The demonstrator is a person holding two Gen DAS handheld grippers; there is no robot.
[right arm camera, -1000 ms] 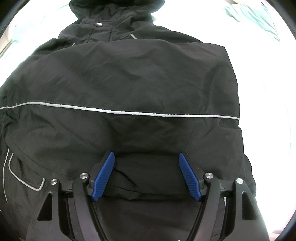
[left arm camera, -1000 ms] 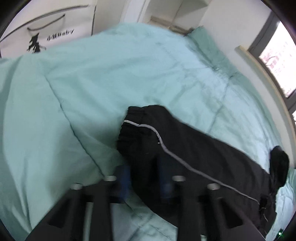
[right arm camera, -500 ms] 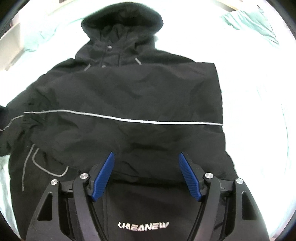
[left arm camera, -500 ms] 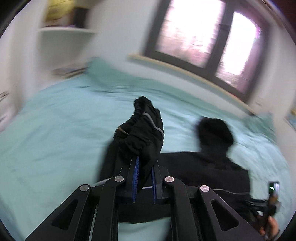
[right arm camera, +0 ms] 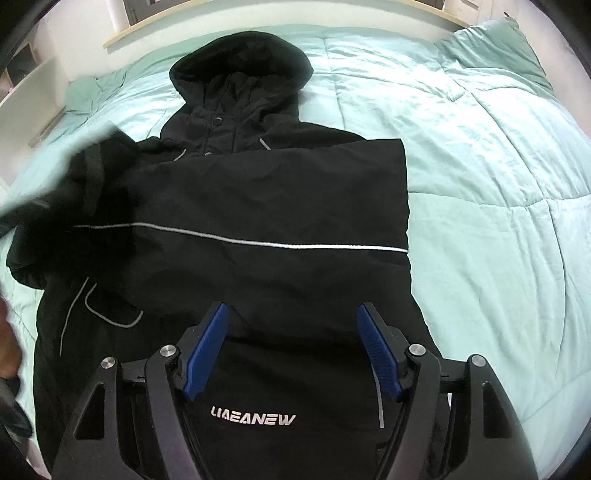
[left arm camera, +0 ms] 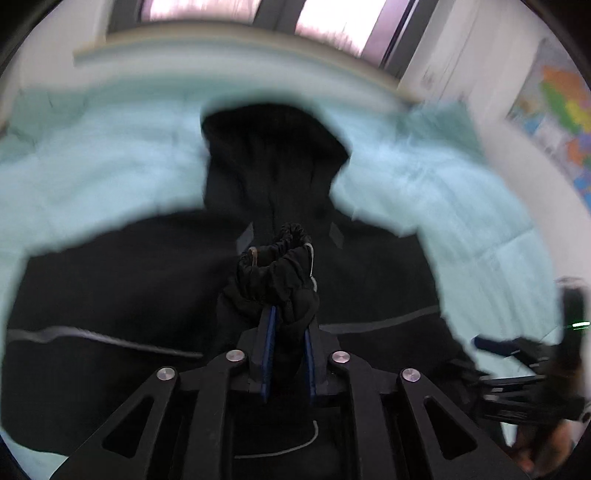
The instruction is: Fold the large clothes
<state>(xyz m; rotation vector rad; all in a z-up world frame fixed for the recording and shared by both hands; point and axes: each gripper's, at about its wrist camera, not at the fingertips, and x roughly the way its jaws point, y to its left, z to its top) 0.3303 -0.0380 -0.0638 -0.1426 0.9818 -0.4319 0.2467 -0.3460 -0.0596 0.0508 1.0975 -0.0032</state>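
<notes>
A black hooded jacket (right arm camera: 280, 206) with grey reflective stripes lies face up on a mint green quilt (right arm camera: 480, 184), hood (right arm camera: 242, 62) at the far end. One sleeve lies folded across the chest. My left gripper (left arm camera: 288, 332) is shut on the elastic cuff of the other sleeve (left arm camera: 280, 266) and holds it up over the jacket body (left arm camera: 129, 273); this sleeve shows blurred at the left of the right wrist view (right arm camera: 74, 177). My right gripper (right arm camera: 291, 350) is open and empty above the hem near the white logo (right arm camera: 253, 420). It shows blurred at the right of the left wrist view (left arm camera: 524, 373).
The quilt (left arm camera: 92, 166) covers a bed below a window sill (right arm camera: 295, 11). A rumpled quilt corner (right arm camera: 495, 44) rises at the far right. A coloured map (left arm camera: 554, 110) hangs on the right wall. White shelves (right arm camera: 33, 88) stand at the far left.
My left gripper closed on the sleeve cuff, lifted it off the quilt and swung it over the jacket body. My right gripper drew back from the jacket, still open.
</notes>
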